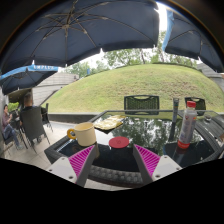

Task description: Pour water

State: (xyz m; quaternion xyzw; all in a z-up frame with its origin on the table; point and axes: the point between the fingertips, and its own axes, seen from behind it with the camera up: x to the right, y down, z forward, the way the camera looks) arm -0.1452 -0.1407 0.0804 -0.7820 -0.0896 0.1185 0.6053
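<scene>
My gripper point(114, 160) holds a clear ribbed bottle point(113, 176) with a red cap point(119, 143). The bottle's body spans the gap between the two pink pads point(82, 158) and touches both; its cap points forward, away from me. A beige cup point(83, 134) stands on the dark glass table point(150, 132), just ahead of the left finger and left of the cap. A second bottle point(187, 122) with a red cap and a reddish label stands upright on the table beyond the right finger.
A flat yellowish item point(108, 121) lies further back on the table. Dark chairs point(141, 102) stand behind the table and at the left point(33, 124), where a person point(7, 125) sits. Large umbrellas point(90, 30) hang overhead; a grass mound lies beyond.
</scene>
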